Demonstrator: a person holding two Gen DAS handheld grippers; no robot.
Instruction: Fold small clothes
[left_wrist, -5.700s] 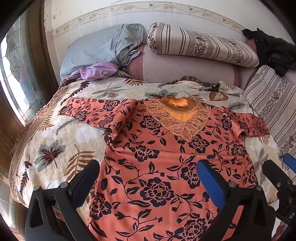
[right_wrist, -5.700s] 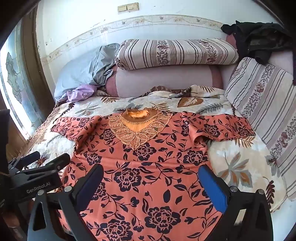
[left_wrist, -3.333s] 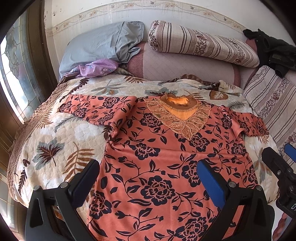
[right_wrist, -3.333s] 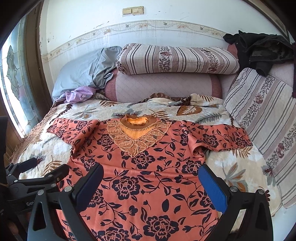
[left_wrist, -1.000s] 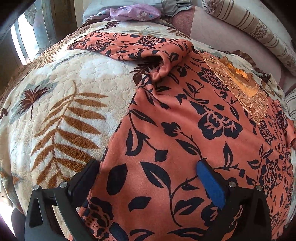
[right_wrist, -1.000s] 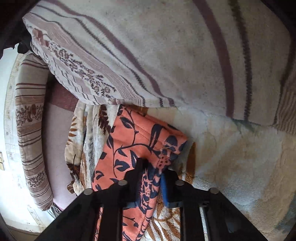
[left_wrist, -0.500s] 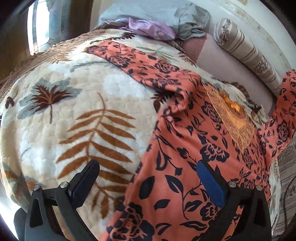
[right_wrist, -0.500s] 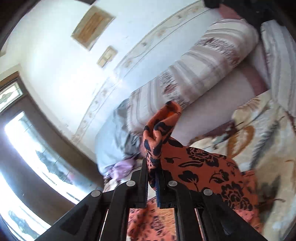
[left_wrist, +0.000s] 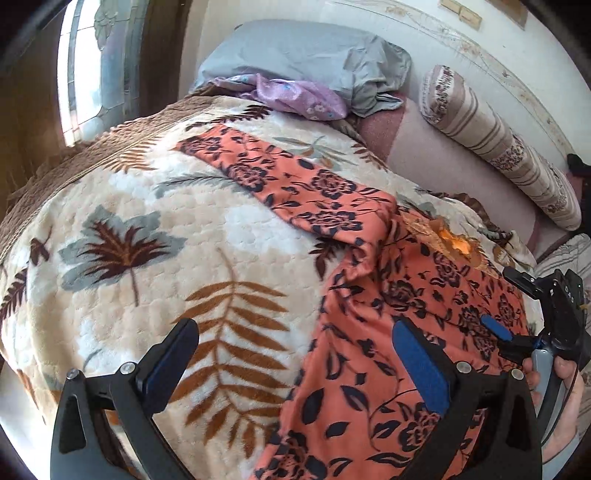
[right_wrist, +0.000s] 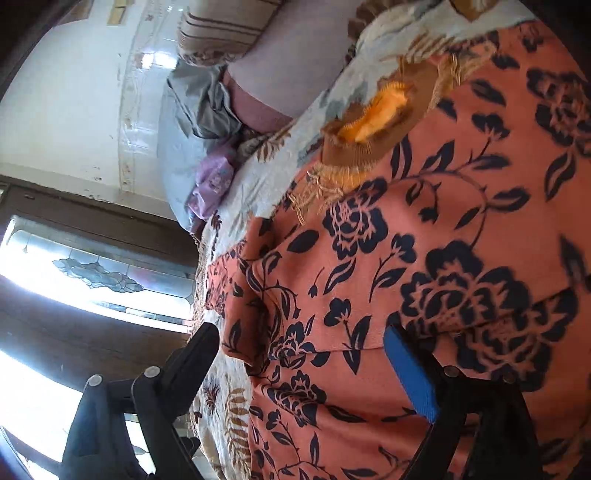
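Right sleeve has been carried across and dropped on the floral blouse (right_wrist: 424, 229); right tool (right_wrist: 299, 354) has just sprung open, empty. Left tool (left_wrist: 295, 354) gapes over the bed (left_wrist: 110, 229) near its left edge. Soft, light cloth: pinch the left sleeve (left_wrist: 295, 184) hem.

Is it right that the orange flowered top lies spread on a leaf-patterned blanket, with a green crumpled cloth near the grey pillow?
Not quite: the crumpled cloth is purple, not green, as the left wrist view shows. The top, blanket and grey pillow are as you say.
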